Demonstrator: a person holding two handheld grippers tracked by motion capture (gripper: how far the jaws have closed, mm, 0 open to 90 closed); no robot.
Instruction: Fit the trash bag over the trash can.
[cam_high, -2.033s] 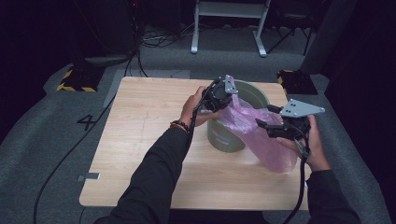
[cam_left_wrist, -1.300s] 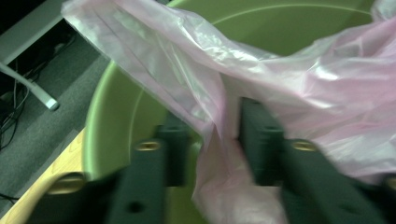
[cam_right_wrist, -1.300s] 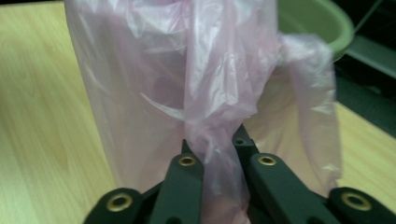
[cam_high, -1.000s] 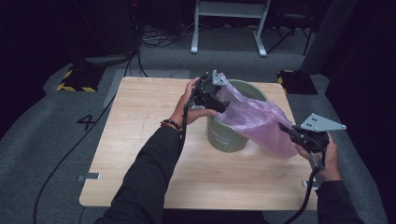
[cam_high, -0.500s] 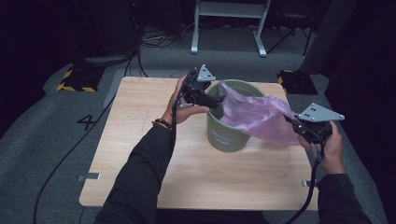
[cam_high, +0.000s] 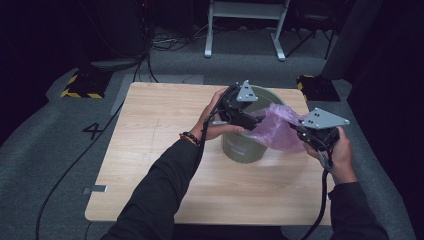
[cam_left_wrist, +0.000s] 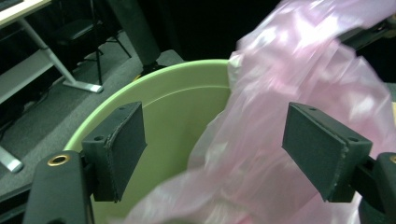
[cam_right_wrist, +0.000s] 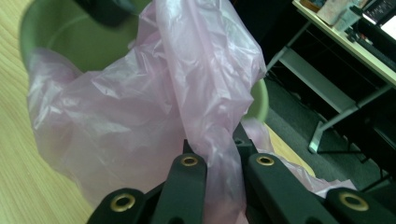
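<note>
The only writing that can be read is a dark number 4 (cam_high: 93, 131) marked on the grey floor (cam_high: 45, 165) just left of the table (cam_high: 165, 125); the bucket and the bag carry no label that can be made out. The bag (cam_high: 277, 131) is thin, see-through pink plastic, crinkled and shiny where the light catches its folds. It hangs half in and half out of the pale green bucket (cam_high: 242, 150), draped over the bucket's right rim and pulled in a stretched sheet toward the right. The bucket is round, with smooth plain walls, and stands upright on the right half of the wooden table, nearer the far edge than the near one. The right gripper (cam_high: 304, 133), held in a hand at the right edge of the table, has its jaws pressed together on a gathered strip of the bag; in the right gripper view the pink film (cam_right_wrist: 187, 93) runs up from between the two black jaws toward the bucket's mouth (cam_right_wrist: 70, 42). The left gripper (cam_high: 250, 120) is held over the bucket's left rim, its jaws apart and just lately closing a little, with loose pink film (cam_left_wrist: 261, 140) lying between the pads (cam_left_wrist: 122, 144) but not pinched. A beaded bracelet (cam_high: 190, 138) sits on the left wrist, above a dark sleeve (cam_high: 155, 195).
</note>
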